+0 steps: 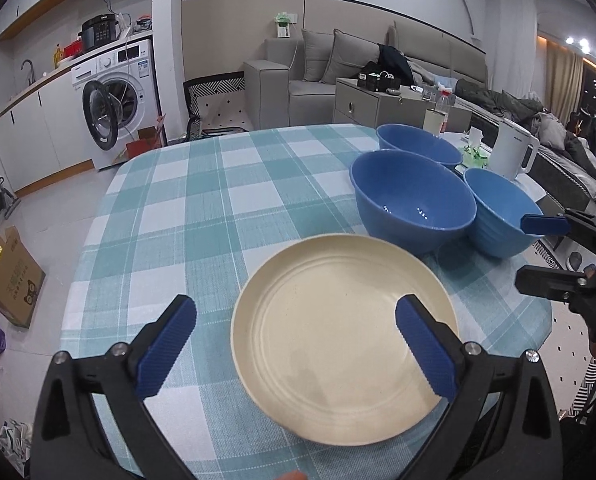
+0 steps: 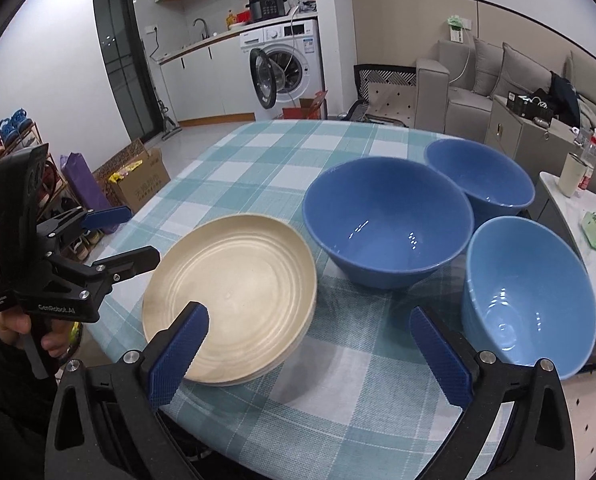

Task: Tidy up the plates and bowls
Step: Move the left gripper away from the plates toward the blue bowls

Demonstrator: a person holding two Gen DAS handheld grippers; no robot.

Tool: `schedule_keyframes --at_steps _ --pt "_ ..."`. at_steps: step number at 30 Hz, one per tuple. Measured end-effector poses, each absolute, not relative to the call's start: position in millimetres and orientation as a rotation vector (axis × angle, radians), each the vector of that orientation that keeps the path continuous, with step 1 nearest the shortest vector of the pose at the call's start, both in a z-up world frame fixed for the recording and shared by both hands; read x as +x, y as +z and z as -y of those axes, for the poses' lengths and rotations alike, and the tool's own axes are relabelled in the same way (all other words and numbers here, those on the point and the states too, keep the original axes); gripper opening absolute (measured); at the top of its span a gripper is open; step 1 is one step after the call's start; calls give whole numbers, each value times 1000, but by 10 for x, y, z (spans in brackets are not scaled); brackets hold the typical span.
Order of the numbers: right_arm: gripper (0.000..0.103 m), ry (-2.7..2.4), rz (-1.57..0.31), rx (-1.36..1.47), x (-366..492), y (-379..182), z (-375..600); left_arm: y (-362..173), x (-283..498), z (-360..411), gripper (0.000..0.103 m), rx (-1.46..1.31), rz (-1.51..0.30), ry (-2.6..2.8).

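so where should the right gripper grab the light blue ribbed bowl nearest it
Probably by the near rim of the light blue ribbed bowl, from above with the right gripper, one finger inside and one outside. It sits upright and open, its body looks too wide for the jaws, and the rim is thin and unobstructed on that side.

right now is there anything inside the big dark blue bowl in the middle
No, the dark blue bowl shows only its bare glossy inside with light reflections, standing on the checked tablecloth beside the cream plate.
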State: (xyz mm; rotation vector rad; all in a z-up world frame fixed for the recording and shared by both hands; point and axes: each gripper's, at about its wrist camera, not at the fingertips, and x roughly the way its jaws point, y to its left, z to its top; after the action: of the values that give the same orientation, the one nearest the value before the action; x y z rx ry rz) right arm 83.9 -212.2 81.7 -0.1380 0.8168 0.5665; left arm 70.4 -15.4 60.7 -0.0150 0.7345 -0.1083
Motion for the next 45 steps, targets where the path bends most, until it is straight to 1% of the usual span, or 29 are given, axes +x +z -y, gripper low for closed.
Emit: schedule_keyframes --at_steps 16,26,45 --pt "102 491 -696 -17 985 1492 2822 1196 1140 417 101 -32 -625 -133" --pt "102 444 -640 13 1155 1931 3213 1467 1503 612 102 -57 -586 -163" --pt "102 355 -590 -7 1485 2350 3559 1654 2013 859 103 -3 -555 -202"
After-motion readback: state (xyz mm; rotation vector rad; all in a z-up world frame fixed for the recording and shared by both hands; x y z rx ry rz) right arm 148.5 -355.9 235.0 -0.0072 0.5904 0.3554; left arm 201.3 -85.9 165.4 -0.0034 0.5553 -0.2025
